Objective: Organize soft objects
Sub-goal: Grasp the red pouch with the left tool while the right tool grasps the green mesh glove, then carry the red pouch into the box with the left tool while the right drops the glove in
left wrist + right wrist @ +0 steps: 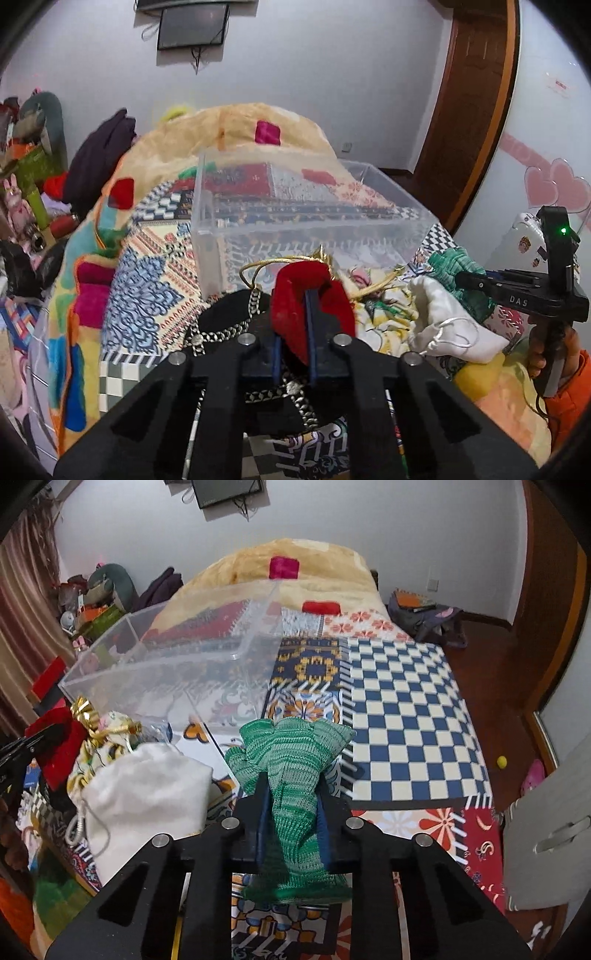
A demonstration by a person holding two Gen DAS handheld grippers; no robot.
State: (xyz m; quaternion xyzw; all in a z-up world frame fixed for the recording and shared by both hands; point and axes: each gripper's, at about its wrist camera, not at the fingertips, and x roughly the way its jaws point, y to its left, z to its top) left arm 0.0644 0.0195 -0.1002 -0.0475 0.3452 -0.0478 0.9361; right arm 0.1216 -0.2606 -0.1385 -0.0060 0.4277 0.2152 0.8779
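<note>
Over the patchwork bed quilt, left gripper pinches a red velvet pouch, right gripper clamps a green knitted cloth; carry both above the clear plastic box's rim before letting go, I judge.

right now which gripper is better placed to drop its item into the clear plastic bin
Probably left. The left gripper, shut on the red velvet pouch, points straight at the clear plastic bin. The right gripper, shut on the green knitted cloth, has the bin off to its left.
</note>
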